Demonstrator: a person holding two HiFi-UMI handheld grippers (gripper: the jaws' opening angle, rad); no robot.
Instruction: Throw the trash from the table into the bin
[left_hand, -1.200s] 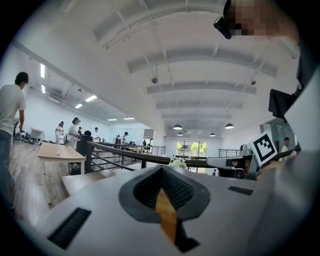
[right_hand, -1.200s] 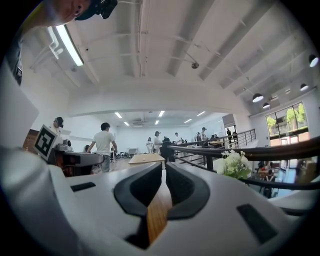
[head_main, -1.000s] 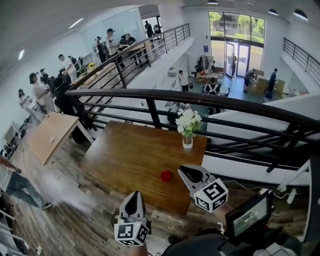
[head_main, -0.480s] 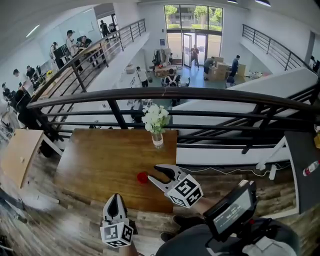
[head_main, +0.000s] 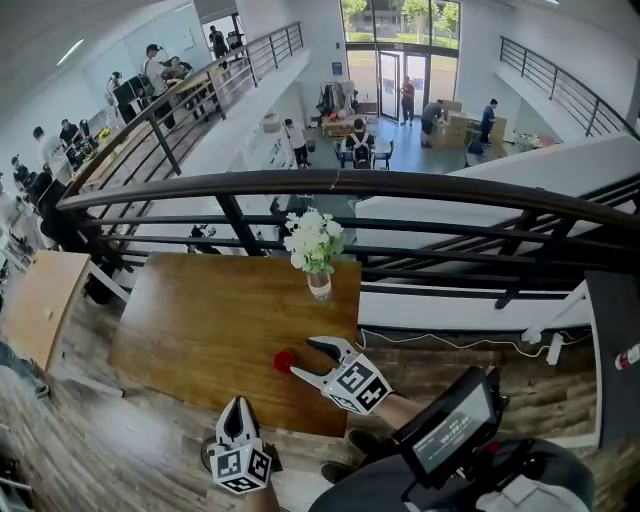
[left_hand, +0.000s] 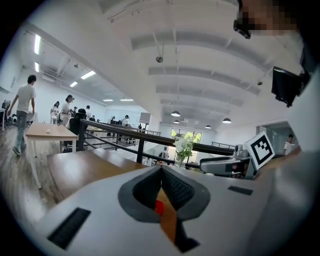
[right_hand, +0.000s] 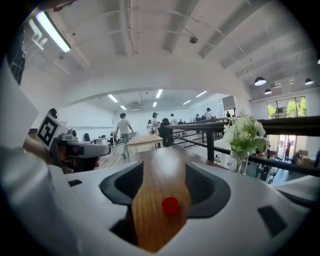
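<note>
Right tool jaws just opening, empty; left tool closed. Small round red cap on table.

A brown wooden desk stands on a grey-brown plank floor. Its far edge runs along a black metal railing at the rim of a mezzanine. Near the desk's far right corner stands a glass vase of white flowers. Beyond the railing lies an open lower hall with people and tall glass doors that let in daylight. A paler table stands past the desk's left edge, and a second railed gallery with people runs along the white left wall. A white power strip lies on the floor beyond the right edge. Overhead, a white ribbed ceiling carries strip lights and round pendant lamps.
</note>
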